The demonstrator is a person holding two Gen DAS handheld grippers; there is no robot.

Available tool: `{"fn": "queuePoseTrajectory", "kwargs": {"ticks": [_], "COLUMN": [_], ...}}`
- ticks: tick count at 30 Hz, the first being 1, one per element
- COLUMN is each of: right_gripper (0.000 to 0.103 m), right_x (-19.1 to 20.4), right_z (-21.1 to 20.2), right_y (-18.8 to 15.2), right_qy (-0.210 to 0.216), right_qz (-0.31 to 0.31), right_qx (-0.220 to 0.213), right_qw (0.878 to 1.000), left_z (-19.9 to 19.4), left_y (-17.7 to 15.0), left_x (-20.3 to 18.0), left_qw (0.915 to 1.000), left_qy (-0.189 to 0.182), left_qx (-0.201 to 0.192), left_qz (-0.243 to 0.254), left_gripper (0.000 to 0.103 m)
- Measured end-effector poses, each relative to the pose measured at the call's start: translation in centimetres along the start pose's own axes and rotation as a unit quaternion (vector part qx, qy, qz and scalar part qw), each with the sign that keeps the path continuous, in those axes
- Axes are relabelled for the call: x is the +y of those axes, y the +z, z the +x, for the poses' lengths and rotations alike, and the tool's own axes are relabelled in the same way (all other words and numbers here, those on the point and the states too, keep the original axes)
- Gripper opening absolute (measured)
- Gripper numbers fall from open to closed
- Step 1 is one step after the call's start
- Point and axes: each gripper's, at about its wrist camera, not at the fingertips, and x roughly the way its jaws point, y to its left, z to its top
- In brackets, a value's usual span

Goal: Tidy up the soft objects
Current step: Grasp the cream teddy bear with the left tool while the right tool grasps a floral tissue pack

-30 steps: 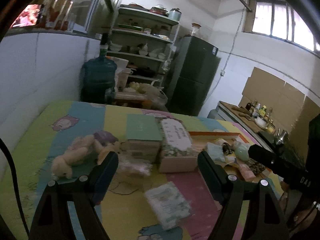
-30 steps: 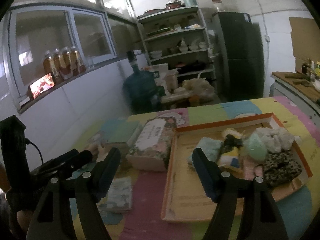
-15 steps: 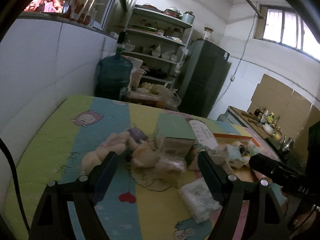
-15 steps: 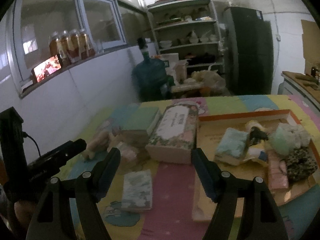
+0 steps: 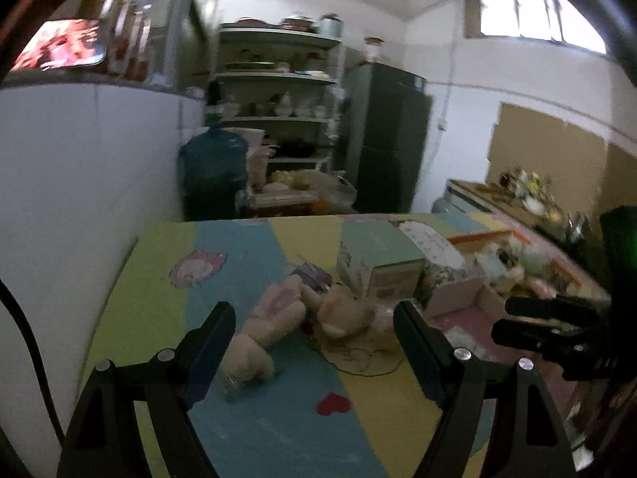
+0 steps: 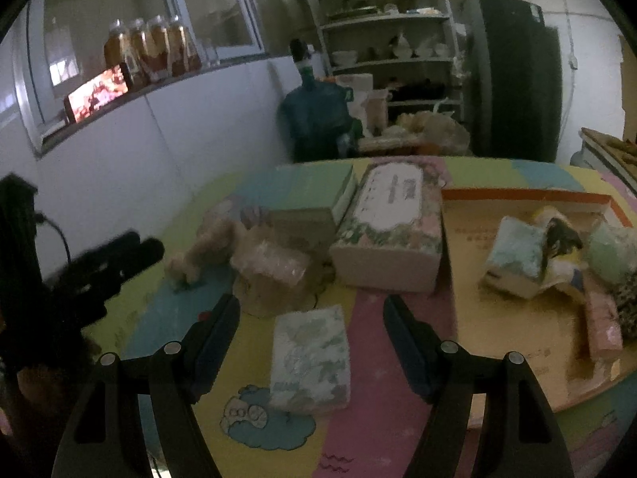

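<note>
Both grippers gape empty: left gripper [image 5: 310,332] above fuzzy beige plush toy [image 5: 274,314] on the desk [image 5: 247,247], right gripper [image 6: 310,332] above flat, soft tissue pack [image 6: 310,358] beside the cardboard tray [image 6: 517,195].

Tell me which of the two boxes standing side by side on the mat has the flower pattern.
The floral box, the one next to the orange tray. Flowers run round its sides and a white label covers its top; the green box on its other side is plain.

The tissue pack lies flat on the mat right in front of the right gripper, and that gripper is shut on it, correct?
Not quite. The right gripper is open; its jaws stand wide apart, short of the tissue pack, which lies flat on the mat untouched, as the right wrist view shows.
</note>
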Motion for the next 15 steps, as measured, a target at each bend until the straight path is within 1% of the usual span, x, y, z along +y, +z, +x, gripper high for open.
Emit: {"fn": "queuePoseTrajectory", "kwargs": {"ticks": [4, 6, 9, 12, 14, 15], "right_gripper": [0.076, 0.076, 0.076, 0.076, 0.076, 0.076], "right_x": [0.3, 0.4, 0.6, 0.8, 0.8, 0.9], "right_z": [1.0, 1.4, 2.0, 2.6, 3.0, 3.2], "right_y": [-0.6, -0.8, -1.2, -1.4, -1.6, -1.6], "right_qy": [0.000, -0.001, -0.003, -0.006, -0.008, -0.010], "right_qz": [-0.001, -0.002, -0.004, -0.007, -0.007, -0.008], "right_qx": [0.013, 0.021, 0.029, 0.038, 0.043, 0.045], "right_qw": [1.000, 1.000, 1.000, 0.999, 0.999, 0.999], "left_z": [1.6, 2.5, 4.1, 5.6, 6.7, 7.4], "left_y": [0.5, 0.6, 0.4, -0.1, -0.3, -0.5], "left_x": [0.7, 1.1, 1.4, 1.7, 2.2, 2.5], "left_qw": [0.9981, 0.9957, 0.9914, 0.9877, 0.9861, 0.9855], "left_qy": [-0.023, -0.030, -0.040, -0.037, -0.032, -0.031], "left_qx": [0.023, 0.033, 0.057, 0.080, 0.100, 0.113], "left_qz": [0.052, 0.081, 0.110, 0.130, 0.129, 0.122], "left_gripper": [0.081, 0.081, 0.081, 0.081, 0.081, 0.079]}}
